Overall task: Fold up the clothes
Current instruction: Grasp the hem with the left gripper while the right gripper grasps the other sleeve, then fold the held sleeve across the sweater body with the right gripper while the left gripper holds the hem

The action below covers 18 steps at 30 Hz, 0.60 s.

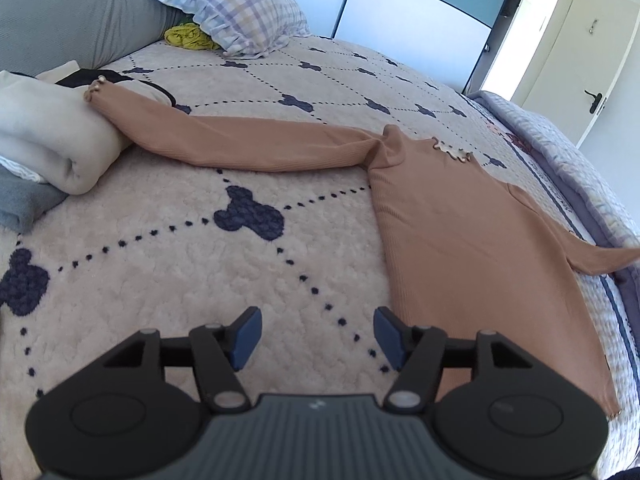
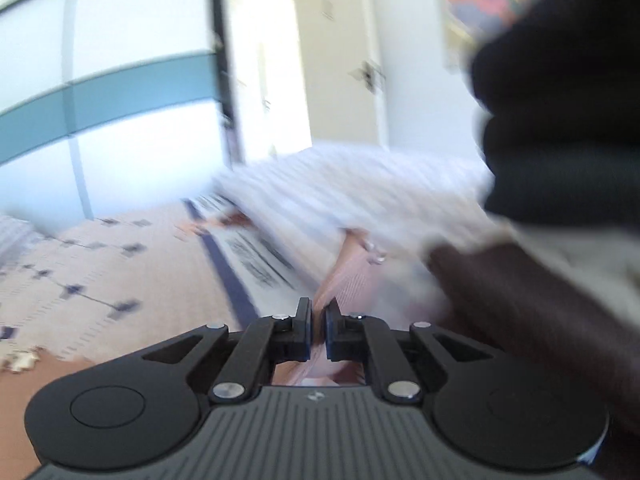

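The bed (image 1: 168,240), under a cream fleece cover with dark dotted diamonds, filled most of the left wrist view, and the widest bare stretch of it ran from the centre out to nine o'clock. The tan long-sleeved top (image 1: 460,240) lay flat on that cover at about three o'clock, its side edge running toward five o'clock. One sleeve reached out toward ten o'clock, where its cuff rested on a rolled cream blanket (image 1: 52,140); the other sleeve trailed off toward the bed's edge at three o'clock. A checked pillow (image 1: 228,4) leaned against the grey headboard (image 1: 72,12) at eleven o'clock, with a yellow-green bundle (image 1: 190,36) tucked just beside it. The left gripper (image 1: 318,334) sat at six o'clock with its jaws released and nothing between the blue pads, the top's side edge just beside the right pad. In the blurred right wrist view, the right gripper (image 2: 318,330) was clenched on a strip of the tan fabric that rose toward twelve o'clock, and a dark sleeve (image 2: 560,120) crowded the frame at two o'clock.
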{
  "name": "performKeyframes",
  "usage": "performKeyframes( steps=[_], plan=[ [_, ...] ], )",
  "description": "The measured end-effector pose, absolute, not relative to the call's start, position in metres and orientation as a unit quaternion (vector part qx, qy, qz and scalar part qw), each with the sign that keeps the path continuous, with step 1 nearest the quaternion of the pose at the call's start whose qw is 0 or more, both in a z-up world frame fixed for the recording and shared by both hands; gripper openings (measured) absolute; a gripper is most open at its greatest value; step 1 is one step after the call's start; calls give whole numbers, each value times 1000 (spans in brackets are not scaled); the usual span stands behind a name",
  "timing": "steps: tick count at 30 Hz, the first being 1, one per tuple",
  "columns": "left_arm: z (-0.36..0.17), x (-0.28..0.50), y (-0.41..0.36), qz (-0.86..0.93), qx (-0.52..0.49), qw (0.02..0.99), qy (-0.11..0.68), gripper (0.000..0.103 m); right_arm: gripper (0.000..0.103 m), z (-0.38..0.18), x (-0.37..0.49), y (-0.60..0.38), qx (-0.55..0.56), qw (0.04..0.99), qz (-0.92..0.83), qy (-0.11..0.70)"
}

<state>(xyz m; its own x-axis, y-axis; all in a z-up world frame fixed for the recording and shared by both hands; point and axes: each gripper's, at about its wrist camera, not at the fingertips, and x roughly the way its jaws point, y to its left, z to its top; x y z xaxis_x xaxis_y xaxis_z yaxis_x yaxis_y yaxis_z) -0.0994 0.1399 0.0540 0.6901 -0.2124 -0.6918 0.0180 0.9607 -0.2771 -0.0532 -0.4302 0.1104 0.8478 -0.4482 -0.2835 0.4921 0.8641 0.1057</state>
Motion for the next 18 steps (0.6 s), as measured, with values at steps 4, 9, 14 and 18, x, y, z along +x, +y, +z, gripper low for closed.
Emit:
performKeyframes(
  steps=[4, 9, 14, 18],
  plan=[
    [58, -100, 138, -69, -143, 911, 381, 63, 8, 158, -50, -360, 44, 989, -123, 65],
    [61, -108, 145, -88, -193, 906, 367, 63, 8, 174, -43, -242, 1, 986, 147, 80],
    [60, -109, 154, -94, -229, 898, 363, 66, 8, 109, -57, -122, -118, 924, 308, 195],
    [61, -107, 150, -105, -222, 899, 363, 69, 8, 53, -63, -82, -184, 871, 354, 286]
  ],
)
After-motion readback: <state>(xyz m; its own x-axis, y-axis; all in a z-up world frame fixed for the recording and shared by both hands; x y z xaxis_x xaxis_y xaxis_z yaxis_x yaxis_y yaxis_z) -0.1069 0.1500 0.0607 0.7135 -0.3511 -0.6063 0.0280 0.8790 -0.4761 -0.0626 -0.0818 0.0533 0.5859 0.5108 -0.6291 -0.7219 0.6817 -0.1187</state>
